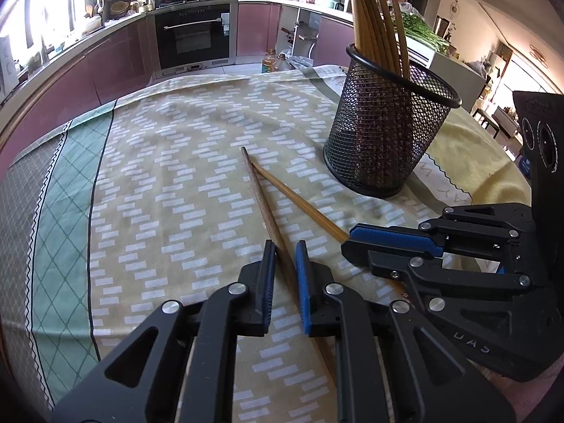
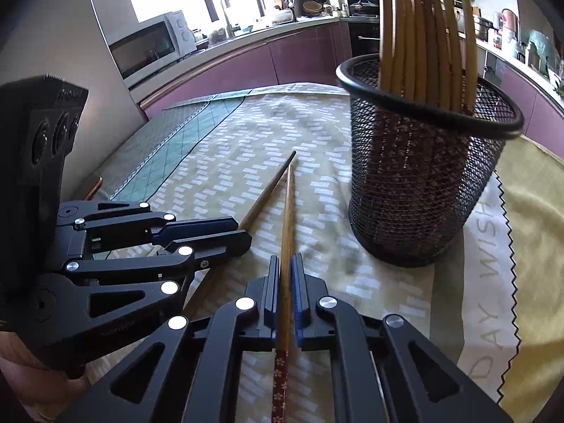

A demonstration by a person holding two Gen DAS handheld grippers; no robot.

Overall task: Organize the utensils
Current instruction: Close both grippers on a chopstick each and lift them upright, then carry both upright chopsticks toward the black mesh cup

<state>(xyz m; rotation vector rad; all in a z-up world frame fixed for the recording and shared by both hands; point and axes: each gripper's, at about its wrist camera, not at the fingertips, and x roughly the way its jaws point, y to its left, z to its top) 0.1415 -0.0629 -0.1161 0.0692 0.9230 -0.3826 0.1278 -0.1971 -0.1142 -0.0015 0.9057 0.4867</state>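
Each gripper, left [image 1: 285, 264] and right [image 2: 285, 275], is clamped on one chopstick; next, both must be lifted into the mesh cup [image 2: 423, 190].

A: How many loose brown wooden chopsticks [image 1: 259, 190] lie on the patterned yellow-and-green tablecloth [image 1: 158, 176]?
B: Two, their far tips meeting.
A: And containers?
B: One black wire-mesh cylindrical holder [image 1: 384, 134].
A: The pale bamboo chopsticks standing in the holder [image 2: 419, 35]?
B: About eight; they overlap, so I cannot count exactly.
A: Grippers?
B: Two black two-finger grippers with blue pads [image 1: 285, 275].
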